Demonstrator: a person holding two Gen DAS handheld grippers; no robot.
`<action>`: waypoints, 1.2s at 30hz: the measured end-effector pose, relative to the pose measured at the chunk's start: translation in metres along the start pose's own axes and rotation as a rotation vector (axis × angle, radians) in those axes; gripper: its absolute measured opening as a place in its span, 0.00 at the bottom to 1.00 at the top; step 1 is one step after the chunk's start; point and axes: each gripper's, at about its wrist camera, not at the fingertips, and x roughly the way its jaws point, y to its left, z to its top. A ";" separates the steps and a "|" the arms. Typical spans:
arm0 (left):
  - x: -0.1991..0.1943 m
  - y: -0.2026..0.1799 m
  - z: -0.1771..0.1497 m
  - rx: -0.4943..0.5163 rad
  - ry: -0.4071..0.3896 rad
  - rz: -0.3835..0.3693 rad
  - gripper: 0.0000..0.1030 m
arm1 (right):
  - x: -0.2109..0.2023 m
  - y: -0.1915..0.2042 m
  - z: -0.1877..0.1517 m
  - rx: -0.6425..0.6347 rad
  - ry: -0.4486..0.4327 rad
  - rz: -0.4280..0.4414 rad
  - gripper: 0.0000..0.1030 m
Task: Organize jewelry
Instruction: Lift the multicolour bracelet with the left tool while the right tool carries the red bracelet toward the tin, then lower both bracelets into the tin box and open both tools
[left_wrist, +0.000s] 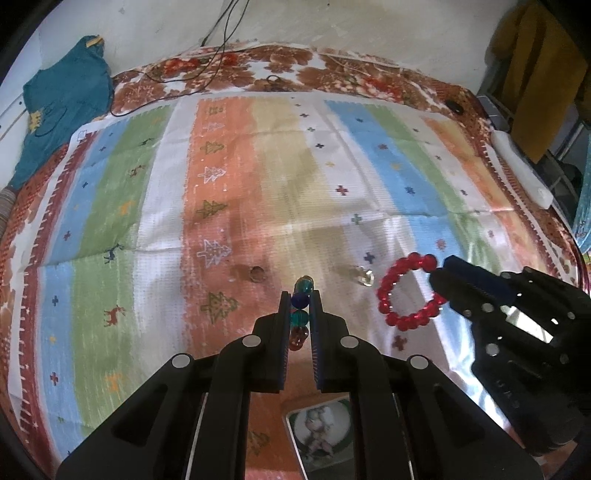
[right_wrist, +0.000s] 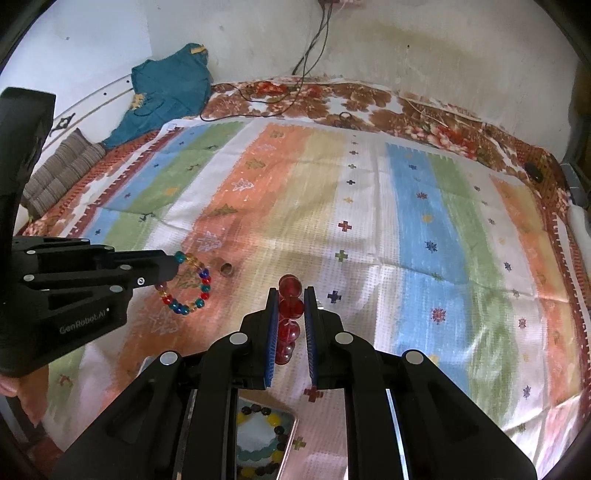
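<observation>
The left gripper (left_wrist: 299, 299) is clamped on the multicolored bead bracelet (right_wrist: 186, 283), and the right gripper (right_wrist: 291, 301) on the red bead bracelet (left_wrist: 406, 291), at three o'clock of the left. Both hang above the striped cloth (left_wrist: 229, 177). Beyond, at twelve o'clock, lies a small ring (left_wrist: 257, 274).

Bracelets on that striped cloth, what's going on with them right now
A person works two handheld tongs over the striped cloth. The left tongs are shut on a multicolored bead bracelet, and the right tongs are shut on a red bead bracelet. Two small rings, a brownish ring and a clear ring, lie on the cloth between them.
</observation>
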 end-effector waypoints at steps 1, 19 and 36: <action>-0.003 -0.001 0.000 0.002 -0.005 -0.001 0.09 | -0.003 0.001 0.000 -0.002 -0.004 0.002 0.14; -0.050 -0.017 -0.026 0.026 -0.069 -0.034 0.09 | -0.042 0.006 -0.019 0.000 -0.046 0.034 0.14; -0.077 -0.029 -0.055 0.049 -0.089 -0.060 0.09 | -0.065 0.012 -0.043 -0.015 -0.040 0.054 0.14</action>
